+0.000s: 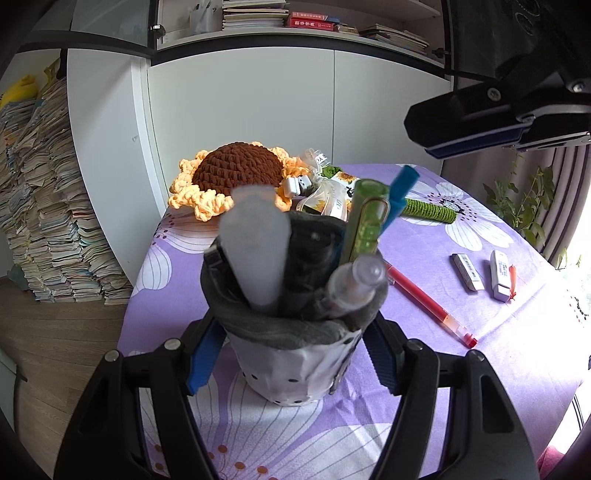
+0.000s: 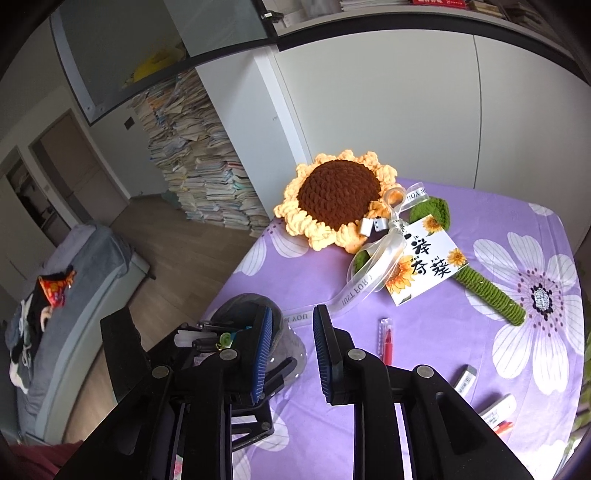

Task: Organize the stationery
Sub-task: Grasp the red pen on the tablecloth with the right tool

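Pen holder (image 1: 295, 332) pinched by left fingers (image 1: 207, 358) near table (image 1: 517, 332) edge; right fingers (image 2: 328, 354) spread, seemingly empty; red pen (image 1: 430, 304) lying apart.

This is a lived-in home, likely a study or living room. White cabinets (image 1: 258, 110) carry a shelf of books (image 1: 255, 14), and a tall stack of worn books (image 2: 199, 162) stands on the wood floor (image 2: 159, 266). A grey sofa (image 2: 74, 280) holds clothes. The bench wears a purple flowered cloth (image 2: 480, 332) with a crocheted sunflower (image 2: 340, 195).
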{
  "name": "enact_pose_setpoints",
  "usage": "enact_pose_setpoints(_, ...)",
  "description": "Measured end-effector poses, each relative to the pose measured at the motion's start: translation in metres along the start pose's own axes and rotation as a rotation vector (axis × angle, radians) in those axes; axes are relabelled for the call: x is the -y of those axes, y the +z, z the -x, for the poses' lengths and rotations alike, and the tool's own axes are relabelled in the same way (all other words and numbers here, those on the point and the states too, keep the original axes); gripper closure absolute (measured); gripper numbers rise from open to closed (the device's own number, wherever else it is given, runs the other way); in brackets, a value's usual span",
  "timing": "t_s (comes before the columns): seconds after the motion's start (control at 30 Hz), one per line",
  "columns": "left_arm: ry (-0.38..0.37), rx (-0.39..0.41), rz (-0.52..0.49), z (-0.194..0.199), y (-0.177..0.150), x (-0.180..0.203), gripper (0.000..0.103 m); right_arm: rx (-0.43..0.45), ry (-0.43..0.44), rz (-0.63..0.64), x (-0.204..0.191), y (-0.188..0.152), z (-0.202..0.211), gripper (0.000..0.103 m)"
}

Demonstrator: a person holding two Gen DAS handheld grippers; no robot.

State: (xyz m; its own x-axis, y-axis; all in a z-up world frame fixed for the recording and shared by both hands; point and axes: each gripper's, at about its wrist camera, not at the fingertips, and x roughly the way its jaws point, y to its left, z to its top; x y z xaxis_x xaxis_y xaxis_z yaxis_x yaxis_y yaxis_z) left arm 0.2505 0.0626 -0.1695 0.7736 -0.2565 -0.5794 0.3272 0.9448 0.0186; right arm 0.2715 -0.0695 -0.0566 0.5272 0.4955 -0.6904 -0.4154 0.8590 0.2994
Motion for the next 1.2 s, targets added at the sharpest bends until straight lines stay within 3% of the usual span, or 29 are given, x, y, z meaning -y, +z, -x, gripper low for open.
enact_pose_setpoints(0.17,0.002,0.001,-0.004,0.000,0.000,0.001,0.034,-0.066,-0.121,0.026,0.012,-0.008,-0.014,0.080)
enact_pose_setpoints(0.33,-0.005,0.028,-0.022,0.007,-0.001,0.004,0.033,-0.215,-0.262,0.022,0.044,-0.026,-0.055,0.080)
enact_pose_setpoints(0.43,0.010,0.078,-0.015,0.016,0.001,0.003,0.025,-0.267,-0.266,0.004,0.058,-0.030,-0.074,0.080)
enact_pose_setpoints(0.53,0.006,0.079,0.005,0.015,0.002,-0.001,0.023,-0.281,-0.257,-0.011,0.066,-0.028,-0.085,0.080)
enact_pose_setpoints(0.6,-0.005,0.074,0.010,0.015,0.003,-0.002,0.026,-0.294,-0.257,-0.019,0.069,-0.026,-0.093,0.080)
enact_pose_setpoints(0.67,-0.016,0.078,0.006,0.015,0.003,-0.001,0.035,-0.302,-0.260,-0.019,0.072,-0.024,-0.099,0.080)
enact_pose_setpoints(0.97,0.000,0.078,-0.013,0.014,0.002,0.002,0.035,-0.311,-0.303,0.025,0.068,-0.018,-0.118,0.080)
enact_pose_setpoints(1.03,0.007,0.059,-0.021,0.010,0.002,0.004,0.035,-0.314,-0.328,0.045,0.064,-0.017,-0.119,0.085)
enact_pose_setpoints(1.2,0.007,0.055,-0.021,0.010,0.001,0.003,0.035,-0.297,-0.287,-0.005,0.063,-0.018,-0.104,0.087)
